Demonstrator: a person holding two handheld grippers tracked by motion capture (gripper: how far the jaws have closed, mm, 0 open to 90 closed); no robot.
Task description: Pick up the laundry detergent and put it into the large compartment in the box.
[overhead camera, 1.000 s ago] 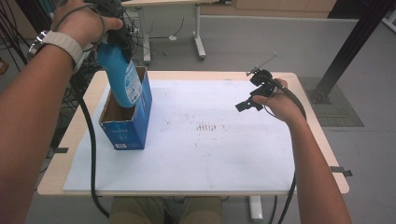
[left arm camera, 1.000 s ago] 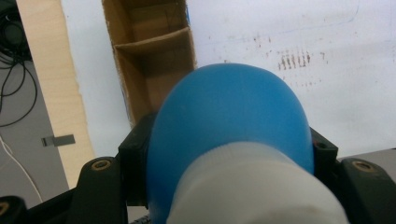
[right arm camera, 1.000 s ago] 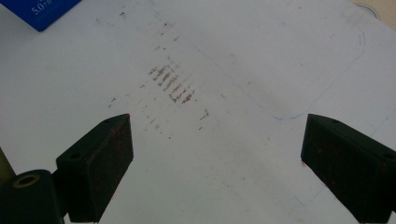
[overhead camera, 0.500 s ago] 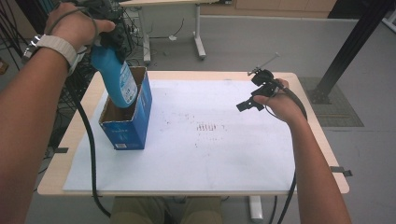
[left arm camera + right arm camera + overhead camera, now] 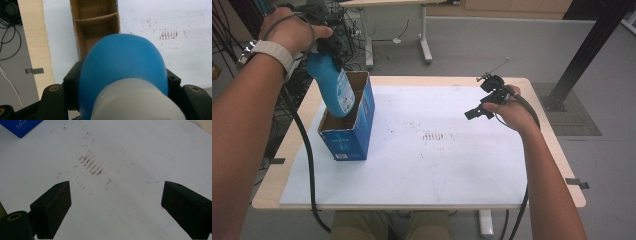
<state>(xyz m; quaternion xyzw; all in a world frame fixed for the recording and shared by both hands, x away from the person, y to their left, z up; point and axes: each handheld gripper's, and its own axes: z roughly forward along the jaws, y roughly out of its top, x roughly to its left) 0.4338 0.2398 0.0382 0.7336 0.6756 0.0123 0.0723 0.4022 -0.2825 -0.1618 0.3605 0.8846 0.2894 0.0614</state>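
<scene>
A blue bottle (image 5: 334, 87) with a white cap is tilted, its lower end inside the far compartment of an open blue cardboard box (image 5: 347, 142) at the table's left. My left gripper (image 5: 328, 46) is shut on the bottle's upper part. In the left gripper view the bottle (image 5: 122, 60) sits between the black jaws of the left gripper (image 5: 122, 78), above the brown divided inside of the box (image 5: 96, 27). My right gripper (image 5: 484, 106) hovers over the right side of the table, open. In its own view the right gripper (image 5: 116, 205) has nothing between its jaws.
A white sheet (image 5: 437, 170) with brown smudges (image 5: 432, 136) covers the wooden table (image 5: 422, 79). Black cables (image 5: 307, 150) hang off the left edge. Another desk's legs (image 5: 424, 45) stand behind, and a black post (image 5: 587, 55) rises at the far right.
My left hand has drifted slightly left with the bottle, which now leans a little more. The right hand has kept still.
</scene>
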